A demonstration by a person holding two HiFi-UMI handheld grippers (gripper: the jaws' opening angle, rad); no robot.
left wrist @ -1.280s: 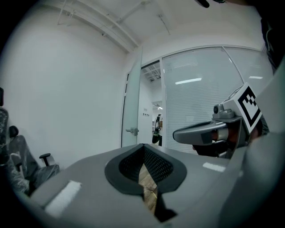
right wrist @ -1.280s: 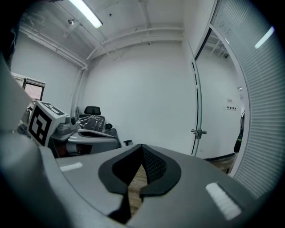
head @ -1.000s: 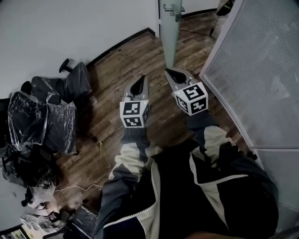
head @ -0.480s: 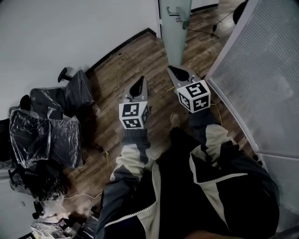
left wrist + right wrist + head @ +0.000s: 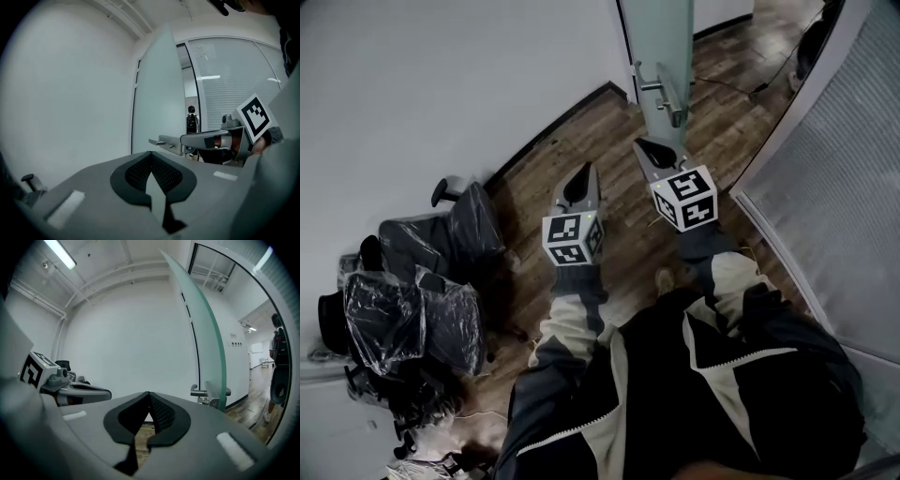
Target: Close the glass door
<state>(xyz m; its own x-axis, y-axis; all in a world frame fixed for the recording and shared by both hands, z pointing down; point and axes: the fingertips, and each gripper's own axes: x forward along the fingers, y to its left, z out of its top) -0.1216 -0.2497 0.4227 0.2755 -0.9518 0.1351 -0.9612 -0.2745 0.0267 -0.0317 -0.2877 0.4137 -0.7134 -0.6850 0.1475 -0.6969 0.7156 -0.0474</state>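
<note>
At far left stand chairs [image 5: 412, 314] wrapped in crinkled clear plastic, set against a plain matte wall [image 5: 441, 84] with a dark skirting; the floor [image 5: 539, 164] is wood-grain plank. The left gripper [image 5: 581, 176] is held out level over the planks, its ribbed dark pads pressed tip to tip with nothing between them. Beside it the right gripper [image 5: 649, 148] is likewise closed and empty, its tip just short of the door [image 5: 661, 37]. The door, at the top centre of the head view, is a flat slab of frosted, greenish glass that stands open with its thin edge toward the person. It carries a brushed-metal lever handle [image 5: 664, 89] on a small plate. To the right runs a finely ribbed, pale partition [image 5: 839, 178]. This looks like the reach-in step: neither tool touches the door yet. The next move likely calls for a closed tip laid against the smooth pane or hooked at the handle, then a steady sideways swing. Glass gives little grip, so the metal handle seems the surer purchase.
</note>
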